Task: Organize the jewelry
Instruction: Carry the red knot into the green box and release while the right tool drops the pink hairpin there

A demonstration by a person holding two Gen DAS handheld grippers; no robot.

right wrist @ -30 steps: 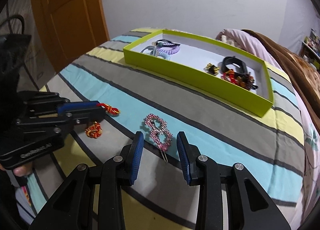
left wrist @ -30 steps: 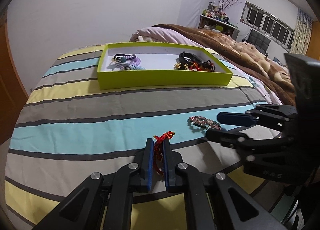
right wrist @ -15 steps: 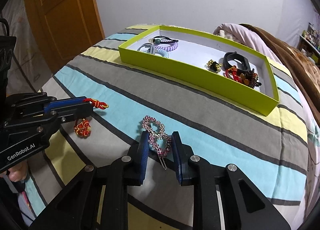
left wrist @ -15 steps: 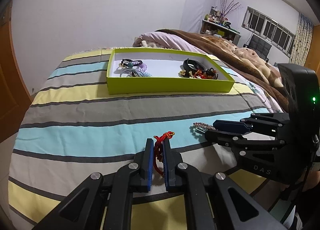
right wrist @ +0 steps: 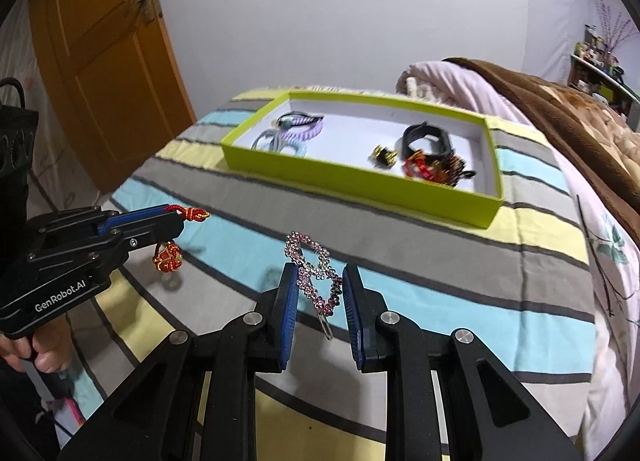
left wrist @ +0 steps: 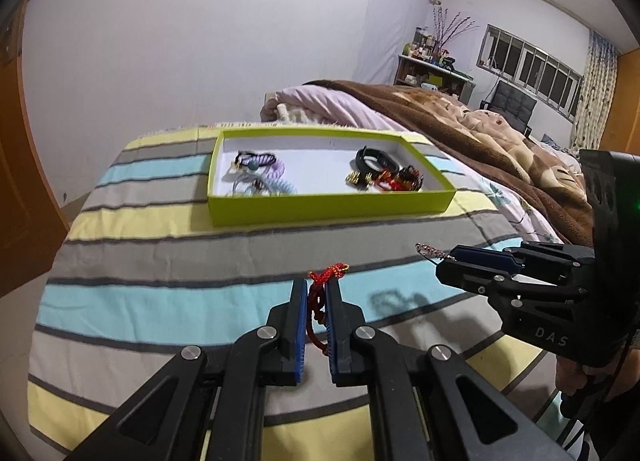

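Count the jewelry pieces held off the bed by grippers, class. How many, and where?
2. A red knotted cord is clamped in the left gripper; a pink rhinestone hair clip is clamped in the right gripper. None seems hidden.

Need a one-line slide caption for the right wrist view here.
Right gripper clamps a pink rhinestone hair clip above the striped bedspread; beside it the left gripper holds a red knotted cord.

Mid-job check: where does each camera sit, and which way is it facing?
Left wrist: on the left gripper, angled down along the fingers clamping the red knot cord; right gripper at right.
Right wrist: on the right gripper, angled down, pads on the rhinestone clip; left gripper, hand.
Shared: green tray on striped bedspread.
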